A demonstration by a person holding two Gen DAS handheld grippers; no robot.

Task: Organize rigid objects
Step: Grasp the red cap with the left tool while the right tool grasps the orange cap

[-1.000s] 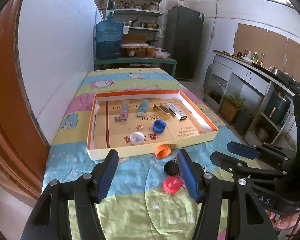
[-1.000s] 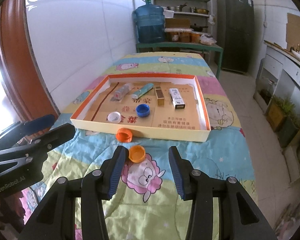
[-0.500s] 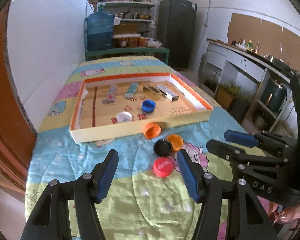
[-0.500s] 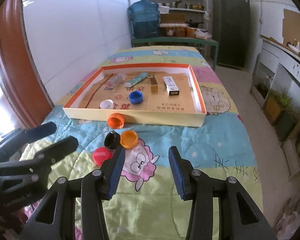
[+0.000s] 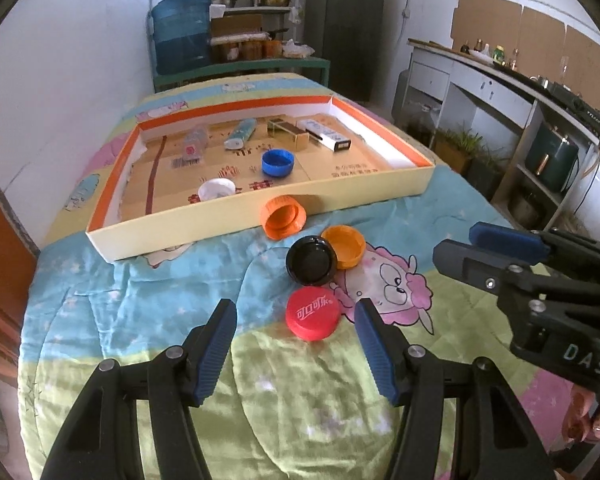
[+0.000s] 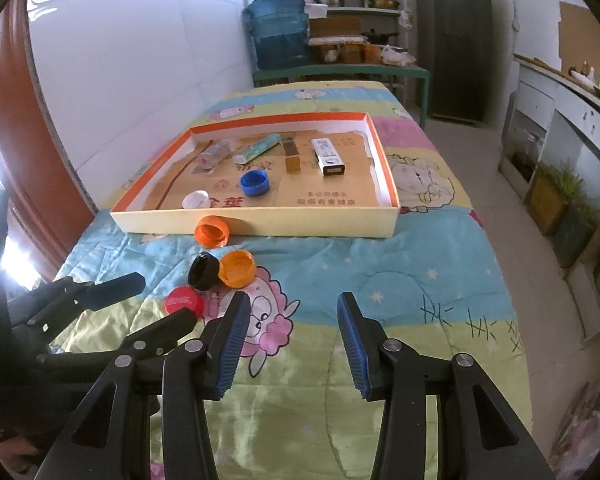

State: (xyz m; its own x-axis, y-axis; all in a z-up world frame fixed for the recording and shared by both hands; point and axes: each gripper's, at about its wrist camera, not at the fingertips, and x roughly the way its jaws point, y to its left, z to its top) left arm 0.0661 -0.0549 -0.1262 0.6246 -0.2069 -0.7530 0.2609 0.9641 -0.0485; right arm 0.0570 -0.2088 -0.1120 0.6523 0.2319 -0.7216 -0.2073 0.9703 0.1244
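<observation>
Between your left gripper [image 5: 296, 334]'s spread, empty pads, toward one o'clock, the red cap [image 5: 312, 313] lies flat on the quilt [image 5: 140, 300]; your right gripper [image 6: 294, 326], likewise spread and empty, stands farther off.

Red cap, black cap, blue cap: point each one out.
red cap [image 5: 312, 313], left wrist view, on its printed top.
black cap [image 5: 311, 260], left wrist view, on its middle.
blue cap [image 5: 277, 162], left wrist view, on its open hollow.
</observation>
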